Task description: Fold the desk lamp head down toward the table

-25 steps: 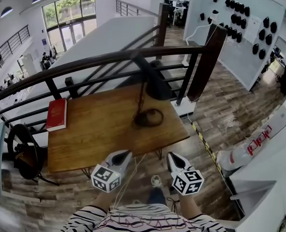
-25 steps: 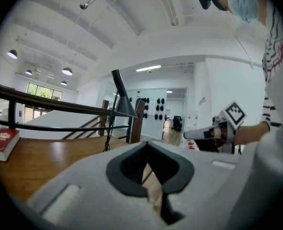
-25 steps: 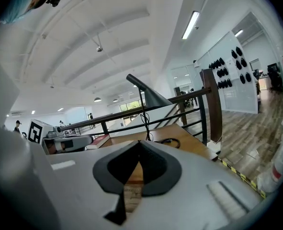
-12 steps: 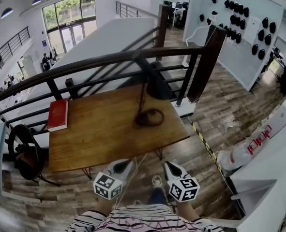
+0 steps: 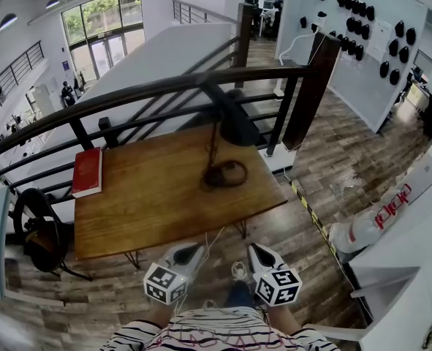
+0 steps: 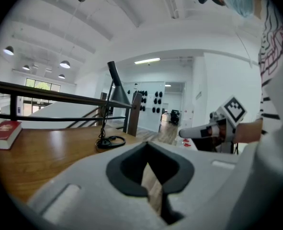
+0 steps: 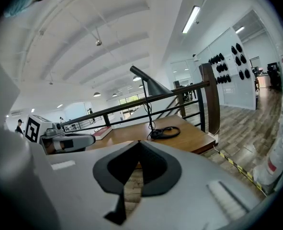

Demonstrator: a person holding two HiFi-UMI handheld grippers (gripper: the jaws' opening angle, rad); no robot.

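Just short of the table's near edge, the left gripper point(image 5: 188, 251) and the right gripper point(image 5: 258, 251) hang side by side over the plank floor point(image 5: 303, 232), both pointing toward the table. Each has its jaws pressed together with nothing between them. Ahead lies the wooden table point(image 5: 150, 203), and well apart from both grippers, toward its far right corner, stands the black desk lamp point(image 5: 237, 129). Its thin stem rises upright from a round base ringed by a coiled cord, the cone head raised near the dark railing point(image 5: 150, 92). A red book point(image 5: 87, 172) lies at the table's far left edge.
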